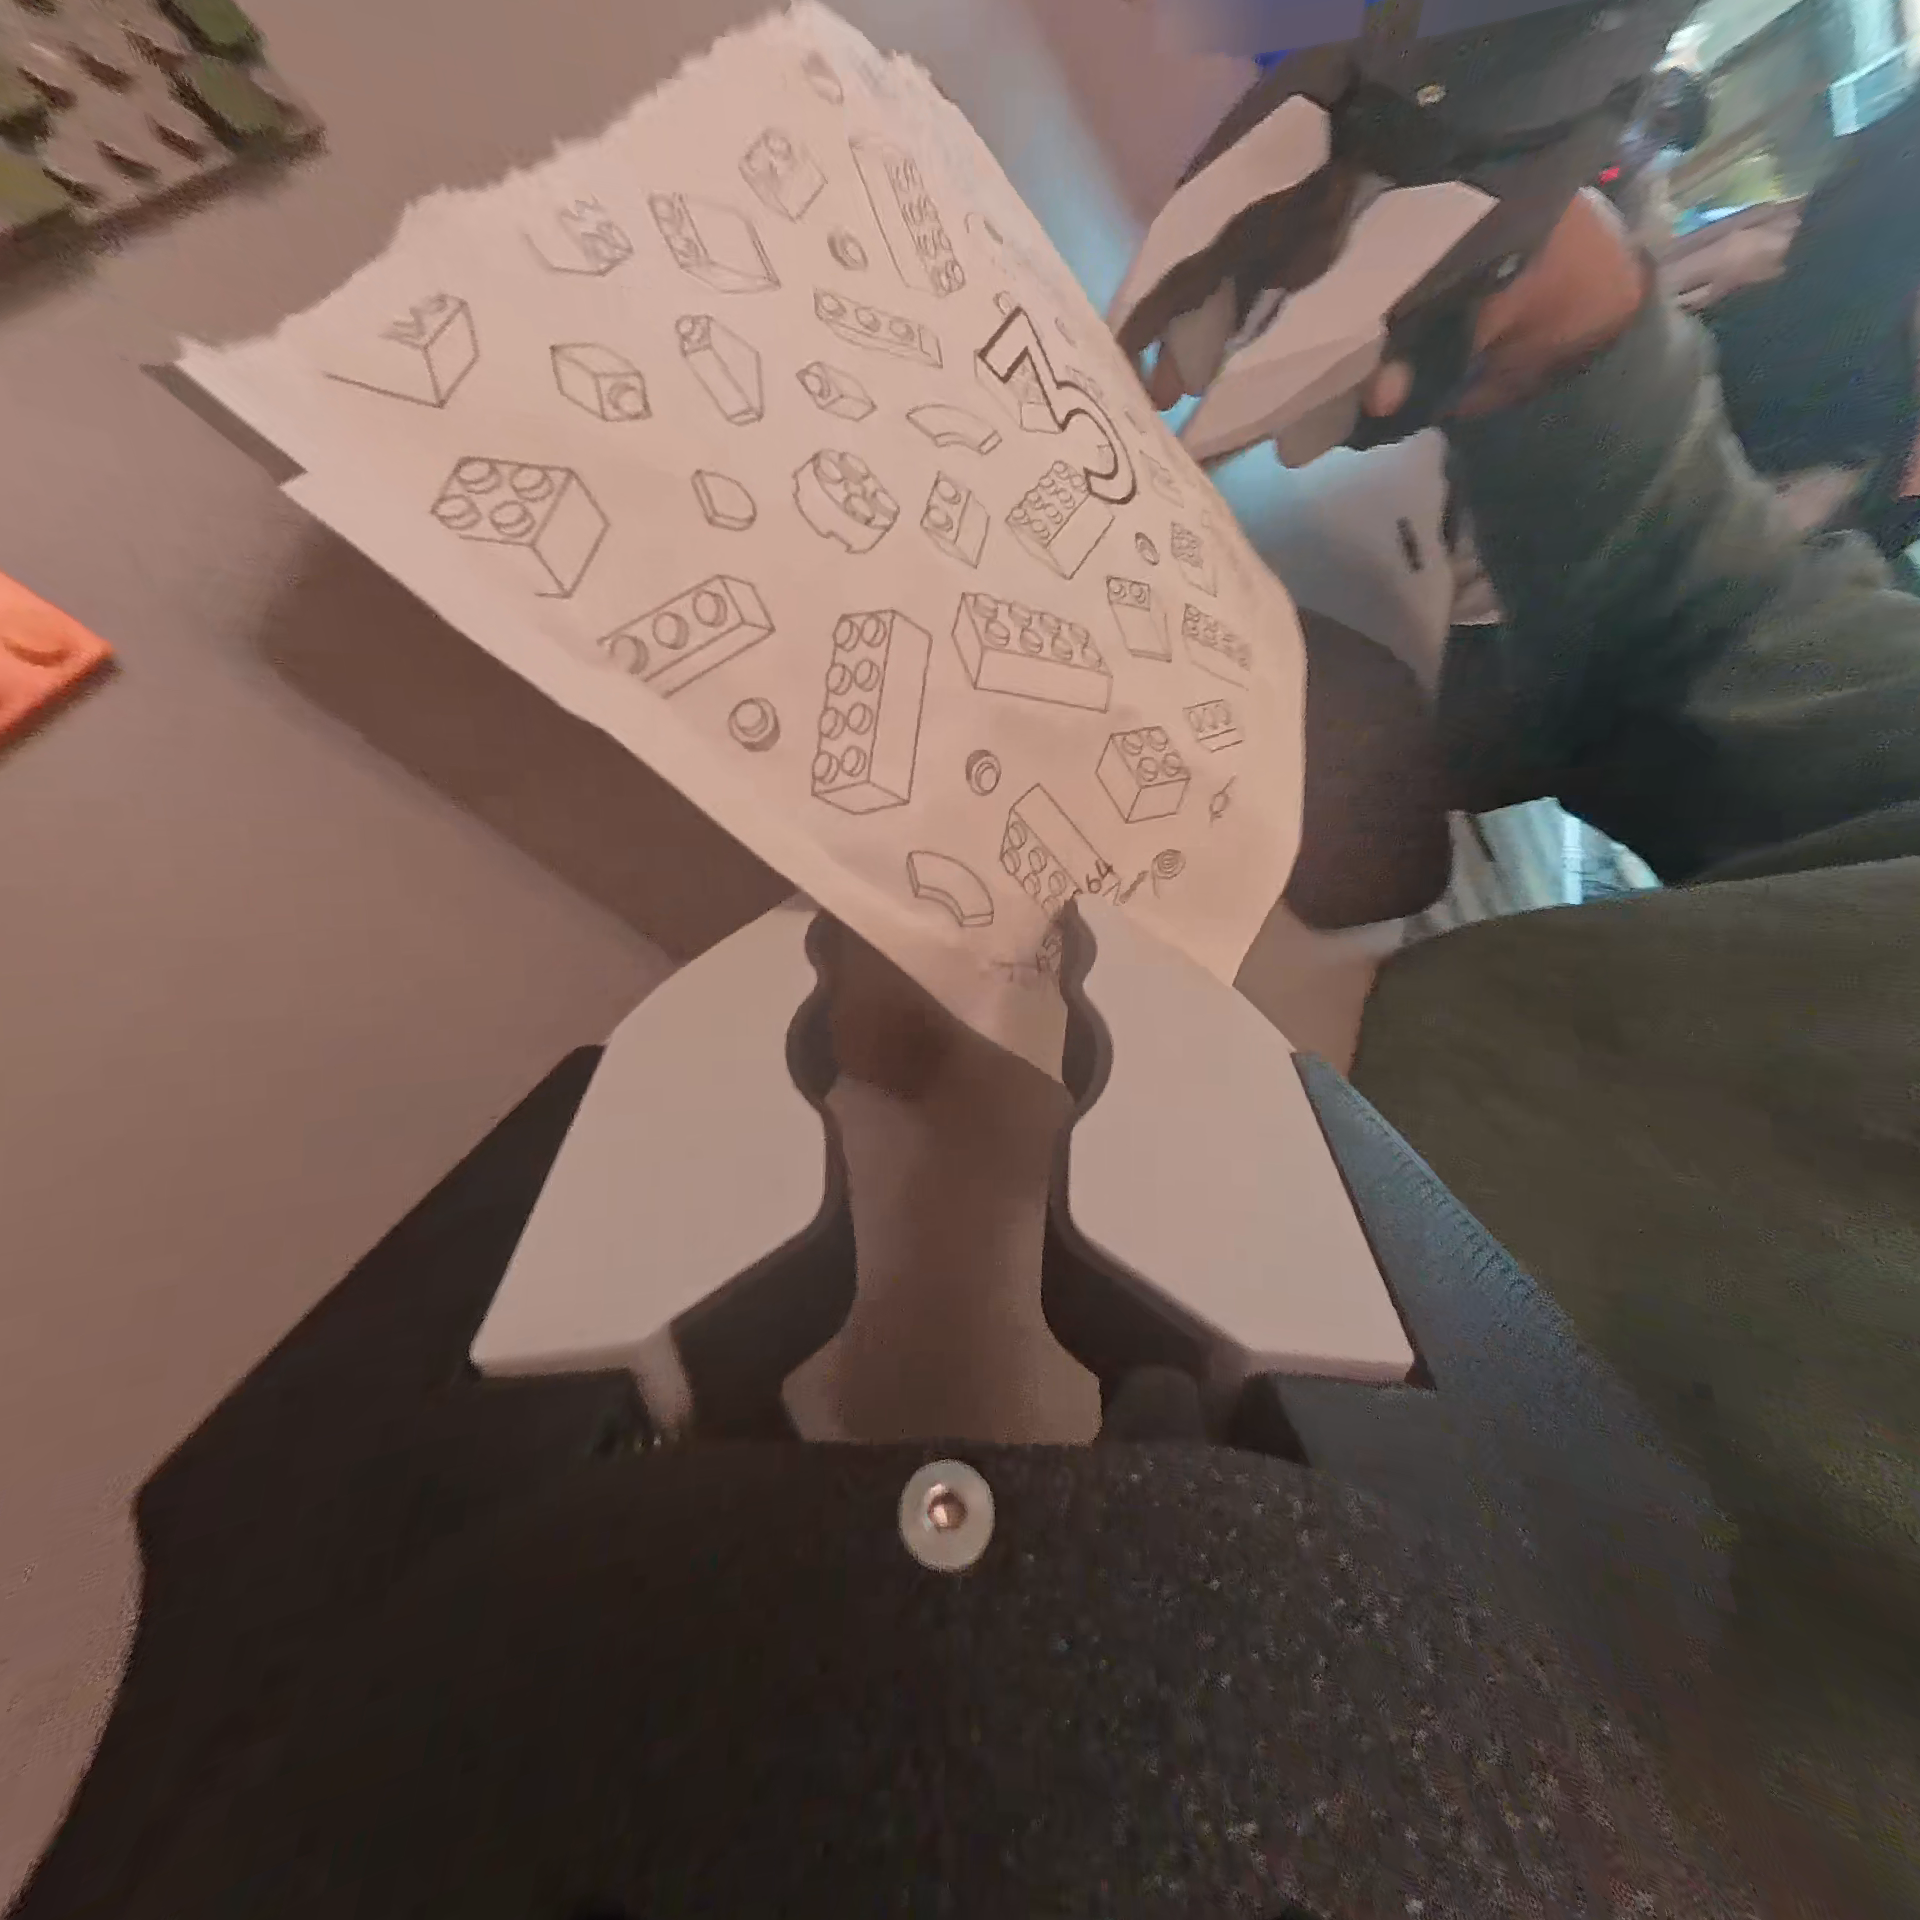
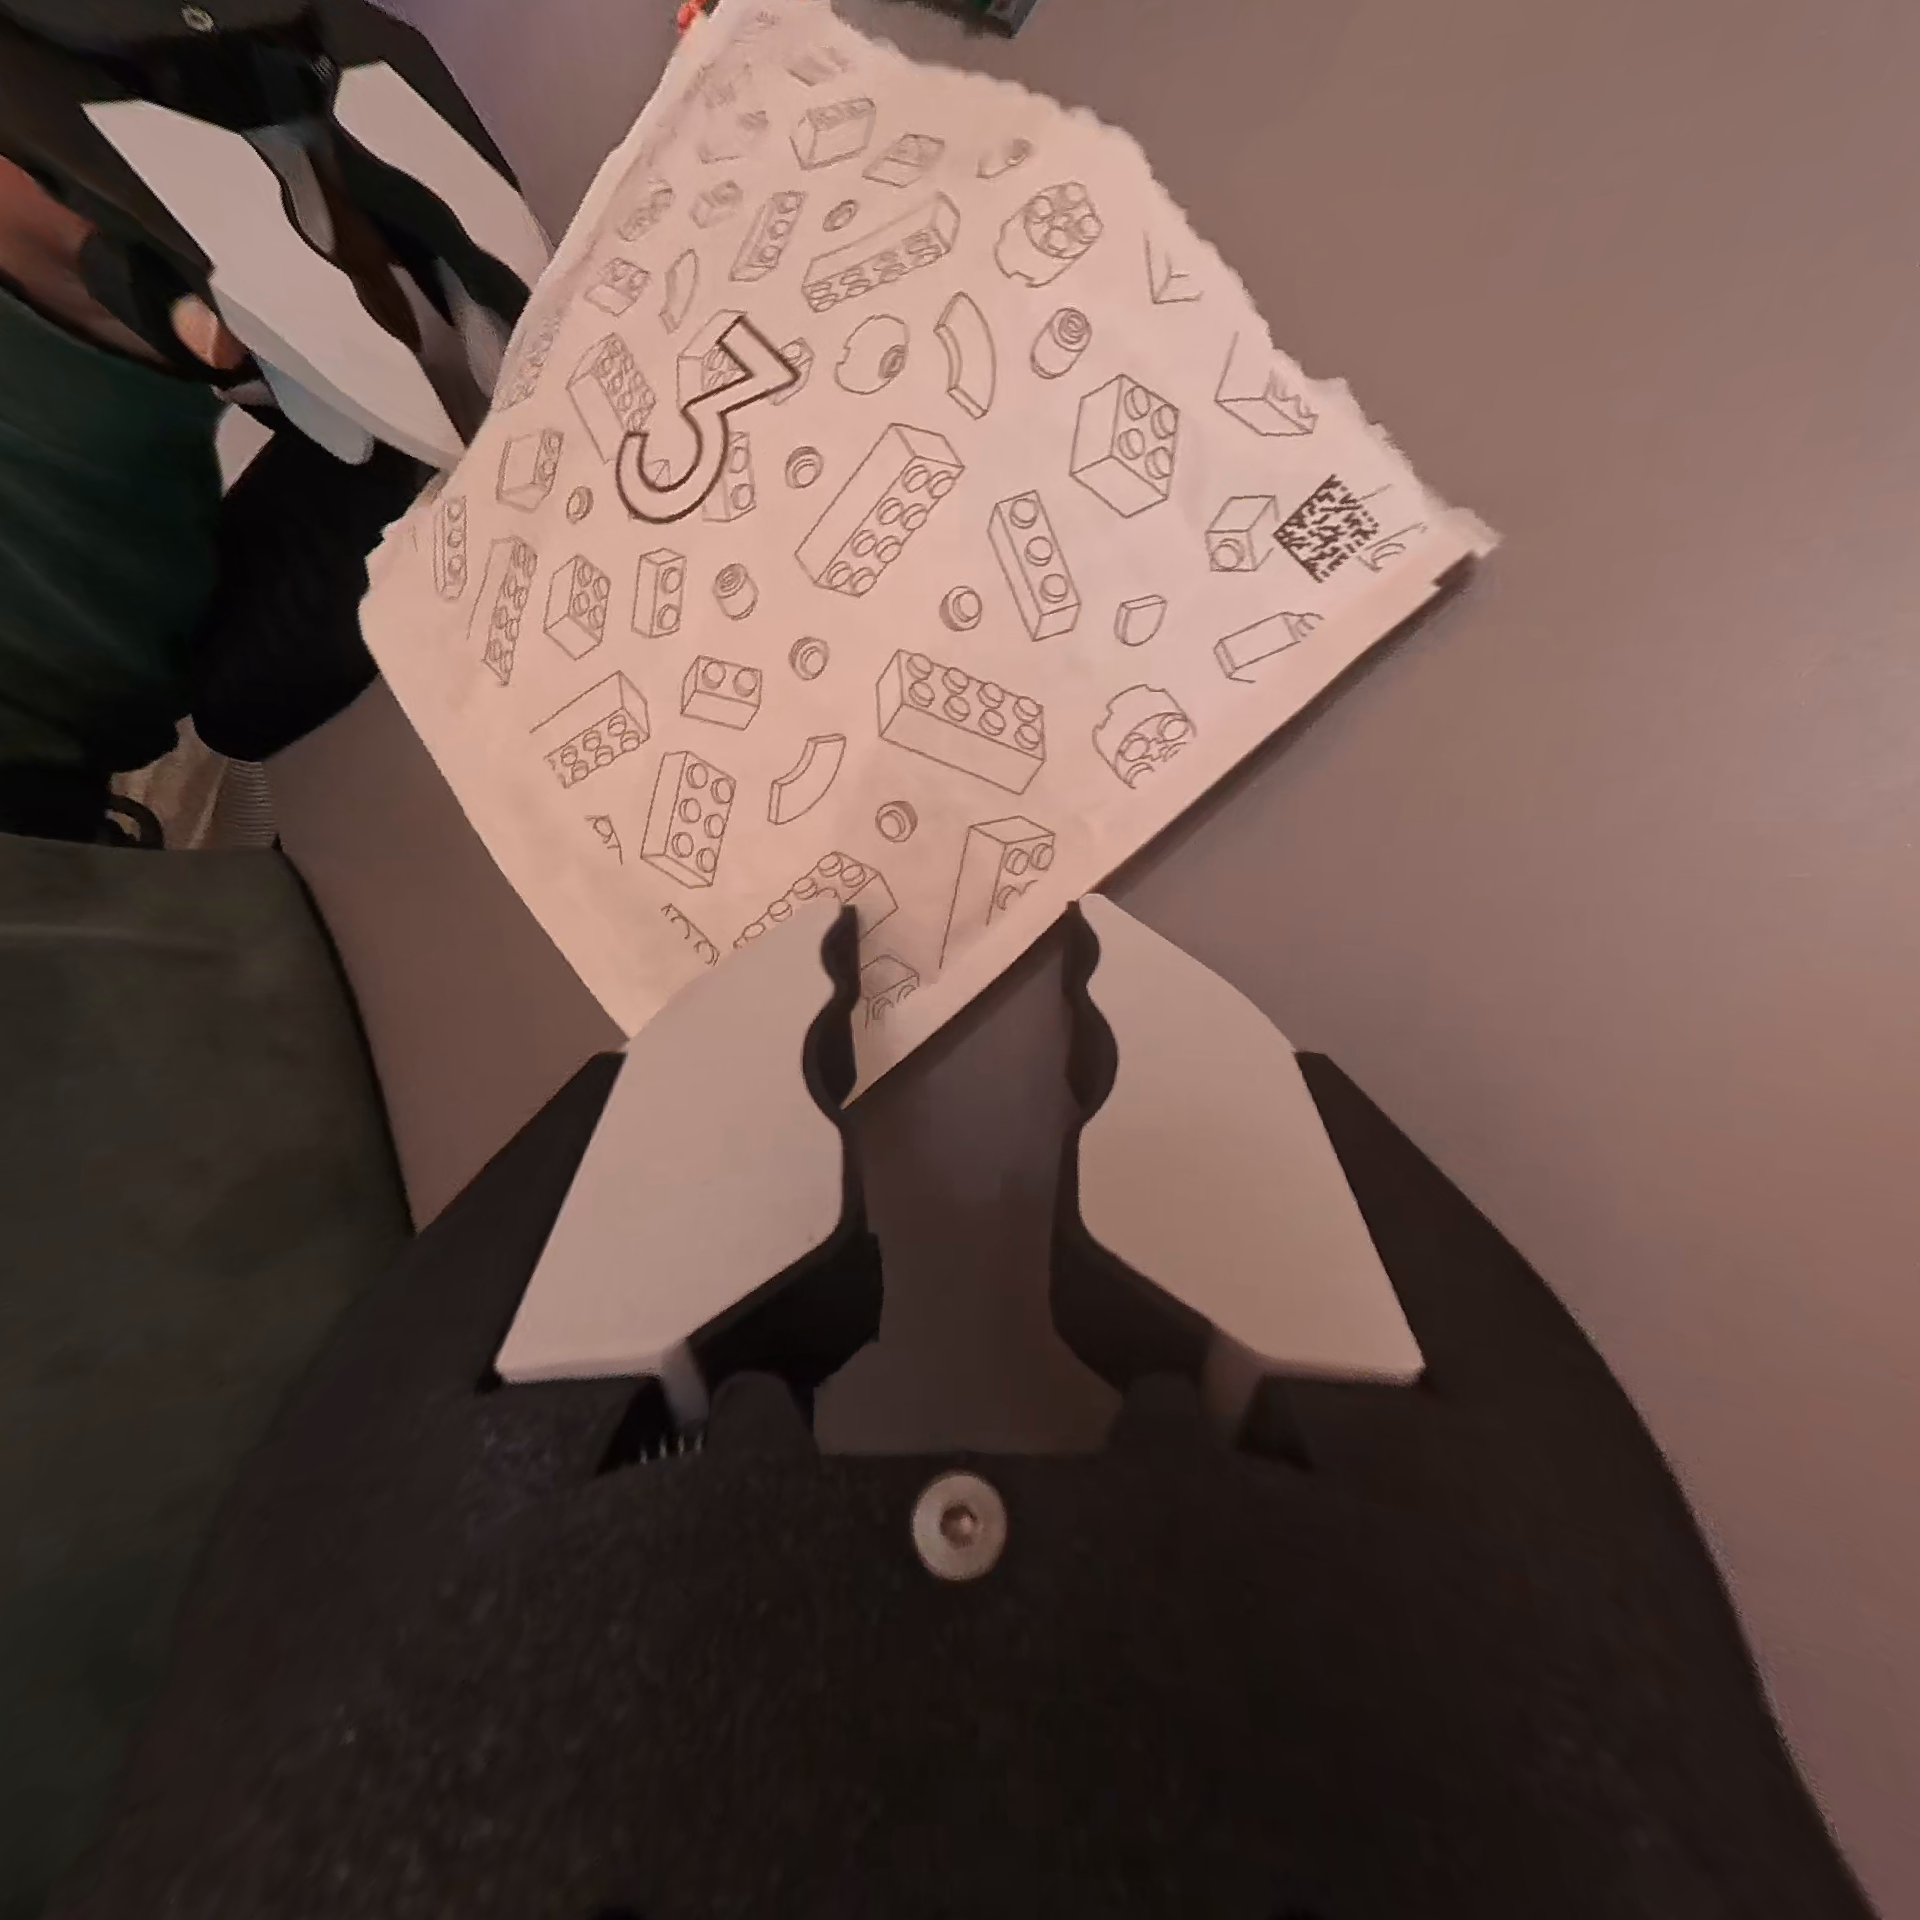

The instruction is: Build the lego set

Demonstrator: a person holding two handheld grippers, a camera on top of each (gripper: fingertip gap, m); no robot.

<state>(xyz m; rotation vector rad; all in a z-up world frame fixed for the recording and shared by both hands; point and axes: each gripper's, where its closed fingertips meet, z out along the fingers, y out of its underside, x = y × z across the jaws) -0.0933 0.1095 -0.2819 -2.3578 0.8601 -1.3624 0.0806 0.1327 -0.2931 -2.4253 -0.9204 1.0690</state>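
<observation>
Jaws of my left gripper (image 1: pixel 940 935) and right gripper (image 2: pixel 961 925) stand partly open, clamping nothing, each straddling a near corner of the white brick-printed paper bag (image 1: pixel 779 468) over the grey table (image 1: pixel 260 935), close to its near edge.

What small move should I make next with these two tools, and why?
Probably close the right tool: the paper bag's corner lies between its open fingers, touching only one. The left tool is open too, the bag's other corner draped over one finger, so nothing grips the bag.
</observation>
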